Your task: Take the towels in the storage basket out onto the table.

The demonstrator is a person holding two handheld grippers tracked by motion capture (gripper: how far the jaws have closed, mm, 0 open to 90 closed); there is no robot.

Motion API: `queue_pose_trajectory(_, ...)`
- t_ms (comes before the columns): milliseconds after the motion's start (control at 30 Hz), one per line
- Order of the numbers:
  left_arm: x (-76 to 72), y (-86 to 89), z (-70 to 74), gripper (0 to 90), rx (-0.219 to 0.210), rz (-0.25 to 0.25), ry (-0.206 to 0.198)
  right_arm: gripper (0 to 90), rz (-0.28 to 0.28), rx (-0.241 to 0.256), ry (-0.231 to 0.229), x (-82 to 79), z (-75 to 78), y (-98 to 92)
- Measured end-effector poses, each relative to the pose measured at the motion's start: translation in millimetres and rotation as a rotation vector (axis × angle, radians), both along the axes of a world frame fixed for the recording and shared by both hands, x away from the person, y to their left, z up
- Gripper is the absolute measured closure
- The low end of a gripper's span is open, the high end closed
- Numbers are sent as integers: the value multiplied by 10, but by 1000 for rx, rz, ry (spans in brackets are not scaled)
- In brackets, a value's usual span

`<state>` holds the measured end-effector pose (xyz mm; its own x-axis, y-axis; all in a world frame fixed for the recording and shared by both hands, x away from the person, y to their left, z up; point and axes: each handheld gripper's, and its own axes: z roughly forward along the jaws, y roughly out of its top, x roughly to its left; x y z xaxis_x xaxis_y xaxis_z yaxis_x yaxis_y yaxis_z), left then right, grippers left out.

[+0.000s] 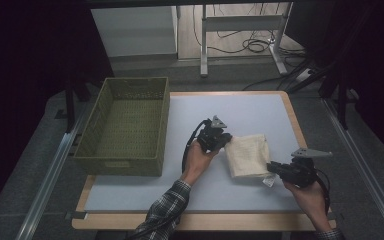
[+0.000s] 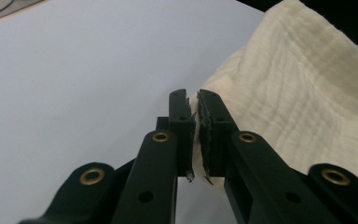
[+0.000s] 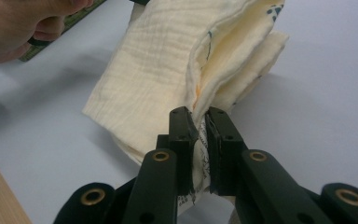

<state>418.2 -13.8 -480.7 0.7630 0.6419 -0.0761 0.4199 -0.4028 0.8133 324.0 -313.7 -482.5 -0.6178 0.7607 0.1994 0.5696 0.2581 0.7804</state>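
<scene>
- The green woven basket (image 1: 125, 127) sits at nine o'clock on the table, its far-left corner over the edge, and nothing lies in it. If the cloth is meant to go there, that step is not yet done.
- The left gripper (image 1: 223, 139) pinches the cloth's left edge; in the left gripper view its jaws are pressed nearly together with a thin strip of fabric (image 2: 196, 140) caught between them.
- The cream folded cloth (image 1: 248, 155) lies just right of the table's centre, at about four o'clock from the basket. It is already folded into a compact stack of layers, so my guess is that folding is mostly finished and carrying remains.
- The right gripper (image 1: 272, 167) bites the cloth's near right corner at five o'clock; in the right gripper view its jaws are clamped on the stacked edges (image 3: 200, 135).
- The white mat (image 1: 130, 192) between cloth and basket is bare; only the basket's near wall needs clearing.
</scene>
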Motion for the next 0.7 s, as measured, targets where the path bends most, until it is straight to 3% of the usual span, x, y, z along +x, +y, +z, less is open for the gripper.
queue_pose_trajectory(500,-16,371,313,845,30,69,-47,813,60,34,-22,130,194,332)
queue_pose_trajectory(700,-11,482,406,845,65,94,-70,813,91,36,-31,191,250,502)
